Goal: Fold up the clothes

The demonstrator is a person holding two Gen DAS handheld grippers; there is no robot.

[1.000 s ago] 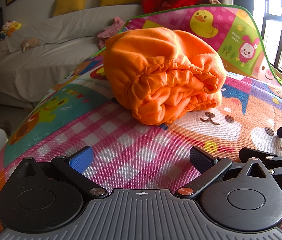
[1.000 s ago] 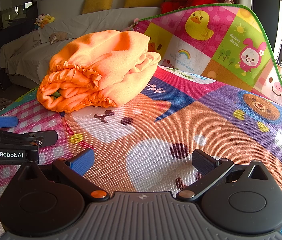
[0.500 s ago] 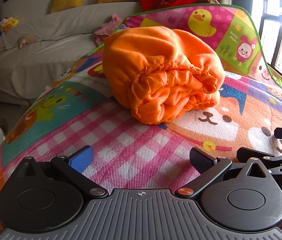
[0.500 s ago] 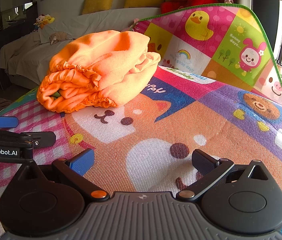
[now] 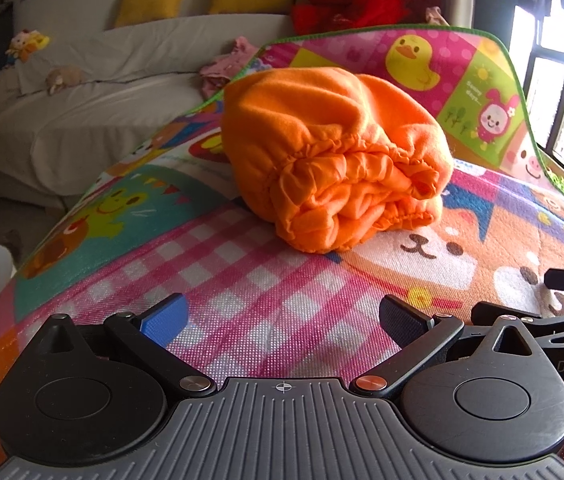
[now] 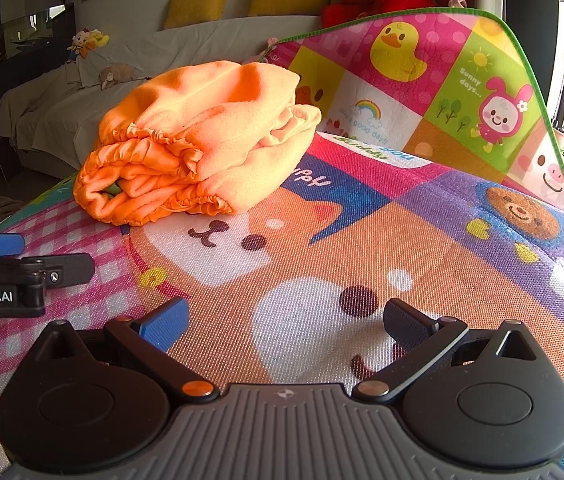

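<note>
On the cartoon play mat [image 5: 266,304], the orange garment [image 5: 333,168] is sitting as a folded bundle, its gathered elastic edges facing my grippers, resting partly on the pink checked patch and touching the bear face print. I am holding my left gripper [image 5: 282,320] low over the checks with its fingers spread wide, gripping nothing. My right gripper [image 6: 285,320] is hovering beside it over the bear, fingers likewise apart and empty. Behind, a white-covered sofa [image 5: 94,92] is carrying yellow cushions [image 5: 150,0].
</note>
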